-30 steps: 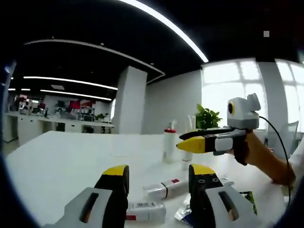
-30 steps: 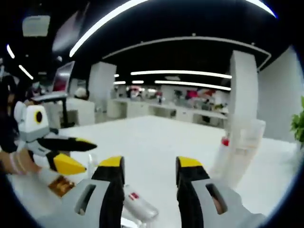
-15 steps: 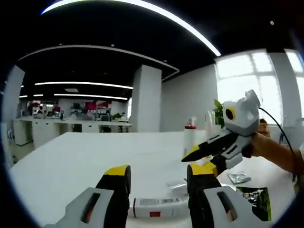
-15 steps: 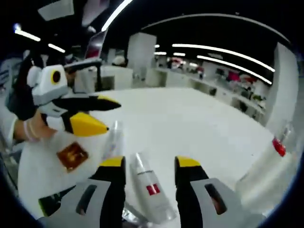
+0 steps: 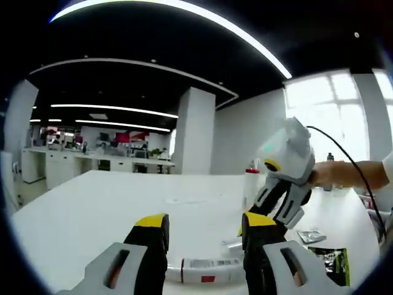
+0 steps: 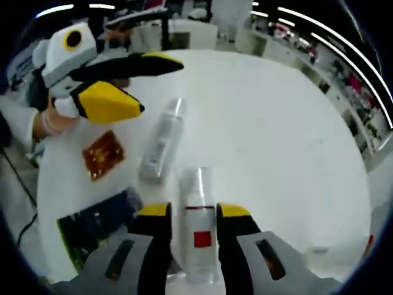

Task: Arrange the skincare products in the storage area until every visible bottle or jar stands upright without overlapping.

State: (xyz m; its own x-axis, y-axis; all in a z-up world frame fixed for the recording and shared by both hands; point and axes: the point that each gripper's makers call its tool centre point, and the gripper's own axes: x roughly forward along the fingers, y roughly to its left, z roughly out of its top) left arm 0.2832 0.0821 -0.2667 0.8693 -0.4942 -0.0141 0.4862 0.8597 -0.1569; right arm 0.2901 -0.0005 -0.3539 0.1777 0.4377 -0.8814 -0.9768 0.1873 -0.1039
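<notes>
Right gripper [image 6: 191, 212] straddles a white bottle [image 6: 198, 228] lying flat on the desk [image 6: 276, 141], fingers parted, nothing gripped. Left gripper [image 5: 202, 224] hovers open above another lying tube [image 5: 206, 269]. Next likely: closing, lifting, standing it upright.

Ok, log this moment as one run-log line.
right gripper: open, jaws astride lying white tube | left gripper: open, above table | silver tube: lying

Plastic and foil on a smooth matt table [image 6: 270, 123]

A glossy white plastic tube [image 6: 198, 221] is gleaming; a coppery sachet [image 6: 102, 154] is glinting like foil.
</notes>
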